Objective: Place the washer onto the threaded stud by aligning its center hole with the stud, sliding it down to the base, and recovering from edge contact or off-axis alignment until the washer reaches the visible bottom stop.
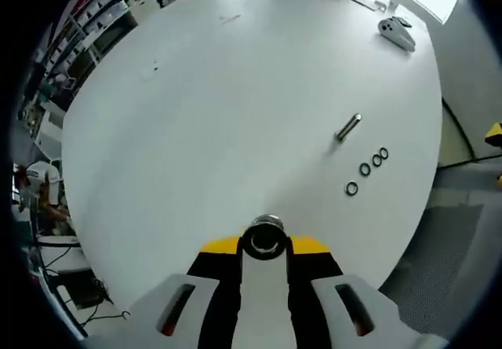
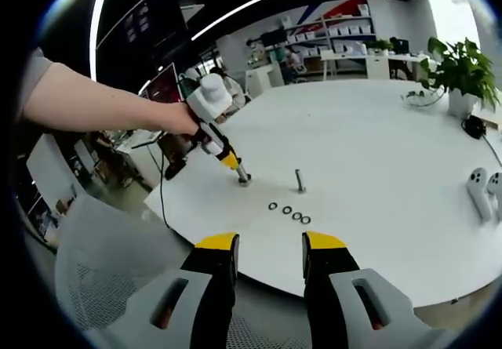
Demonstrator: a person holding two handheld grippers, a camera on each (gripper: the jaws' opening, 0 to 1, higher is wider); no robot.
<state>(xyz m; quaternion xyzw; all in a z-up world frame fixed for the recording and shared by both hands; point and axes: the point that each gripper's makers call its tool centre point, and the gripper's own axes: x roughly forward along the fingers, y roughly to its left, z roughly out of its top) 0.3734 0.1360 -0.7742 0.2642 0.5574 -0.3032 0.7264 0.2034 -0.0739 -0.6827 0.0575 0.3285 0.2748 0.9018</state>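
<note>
Gripping a short metal cylinder (image 1: 266,236) between its yellow-tipped jaws, the left hand-held gripper (image 1: 265,249) hangs low over the near edge of the white worktop (image 1: 235,98); whether that piece is a nut or a sleeve, I cannot tell. Further right in the left gripper view, the threaded stud (image 1: 348,127) stands on the worktop, and just beside it four dark washers (image 1: 366,169) lie in a slanting row, flat on the surface, none on the stud.

Over in the right gripper view, a bare forearm comes in from the left, the hand (image 2: 176,118) wrapped around the left hand-held gripper (image 2: 244,179), whose tip is down at the worktop (image 2: 376,137) just beside the stud (image 2: 300,179). The row of washers (image 2: 289,211) sits near the stud's foot, towards the camera. The right hand-held gripper (image 2: 270,249) hovers off the worktop's edge, jaws parted and empty. Two white controllers (image 2: 484,194) rest at far right.
</note>
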